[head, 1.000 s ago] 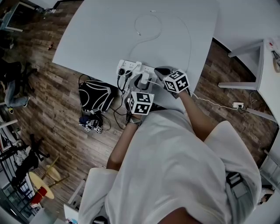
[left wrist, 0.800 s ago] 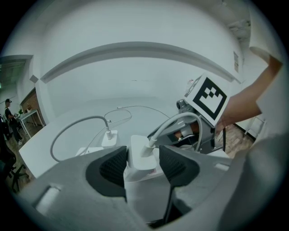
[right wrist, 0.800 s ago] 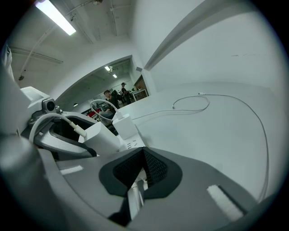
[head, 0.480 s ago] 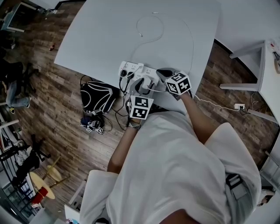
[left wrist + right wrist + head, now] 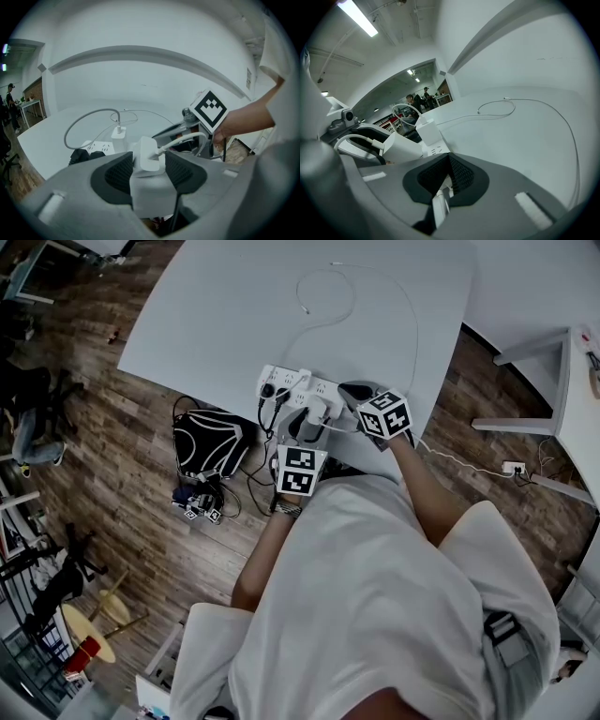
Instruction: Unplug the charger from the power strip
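Charger [image 5: 401, 147] | between wide-open jaws of my left gripper [image 5: 149, 161], ungripped | right gripper [image 5: 450, 161] closed, empty | near edge of tabletop [image 5: 234, 315]

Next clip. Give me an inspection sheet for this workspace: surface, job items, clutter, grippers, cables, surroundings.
Surface: white table.
Job's things: white power strip near the table's front edge; white charger between the left gripper's jaws; cannot tell whether its prongs are out.
Clutter: second charger plugged upright in the strip.
Grippers: left gripper has its jaws wide apart around the charger; right gripper has its jaws together with nothing between them.
Cables: white cable looped on the table; charger's cable curving right; dark cords hanging off the table edge.
Surroundings: wood floor; black bag on it; another white table.
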{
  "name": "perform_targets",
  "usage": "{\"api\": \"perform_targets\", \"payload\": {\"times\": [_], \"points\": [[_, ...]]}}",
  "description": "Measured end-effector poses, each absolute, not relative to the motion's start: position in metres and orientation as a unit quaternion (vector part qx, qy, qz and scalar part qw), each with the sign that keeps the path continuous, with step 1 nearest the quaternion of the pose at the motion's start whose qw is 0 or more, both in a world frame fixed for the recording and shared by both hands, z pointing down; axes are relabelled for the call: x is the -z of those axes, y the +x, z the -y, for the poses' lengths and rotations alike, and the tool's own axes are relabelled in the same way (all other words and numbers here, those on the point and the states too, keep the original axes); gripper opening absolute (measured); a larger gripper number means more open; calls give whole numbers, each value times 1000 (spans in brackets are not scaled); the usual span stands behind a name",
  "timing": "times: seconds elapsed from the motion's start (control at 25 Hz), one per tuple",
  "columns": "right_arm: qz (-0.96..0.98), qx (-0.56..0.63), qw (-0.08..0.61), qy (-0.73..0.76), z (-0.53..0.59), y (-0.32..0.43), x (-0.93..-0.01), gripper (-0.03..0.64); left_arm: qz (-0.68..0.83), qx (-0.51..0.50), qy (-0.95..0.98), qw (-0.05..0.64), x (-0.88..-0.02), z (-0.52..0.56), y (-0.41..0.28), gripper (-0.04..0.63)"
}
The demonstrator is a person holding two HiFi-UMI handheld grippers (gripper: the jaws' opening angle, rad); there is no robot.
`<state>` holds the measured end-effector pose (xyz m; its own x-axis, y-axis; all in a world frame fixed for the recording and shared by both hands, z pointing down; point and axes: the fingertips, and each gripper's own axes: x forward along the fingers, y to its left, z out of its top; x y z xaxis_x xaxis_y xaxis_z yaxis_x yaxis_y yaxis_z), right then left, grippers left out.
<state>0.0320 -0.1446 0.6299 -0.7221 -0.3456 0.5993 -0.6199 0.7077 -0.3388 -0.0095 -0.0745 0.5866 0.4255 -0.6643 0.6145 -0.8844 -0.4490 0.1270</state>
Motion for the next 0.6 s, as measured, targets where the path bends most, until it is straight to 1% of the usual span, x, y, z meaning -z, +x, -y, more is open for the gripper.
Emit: {"api": "perform_targets", "payload": {"times": [0.24,0.6], "points": [[888,-267,256,274,146,32,-631,2,482,-275,805,209,-607,76,-15,219],[889,-266,258,270,146,30,-631,2,495,-292,802,164,-605,78,-22,164]]}}
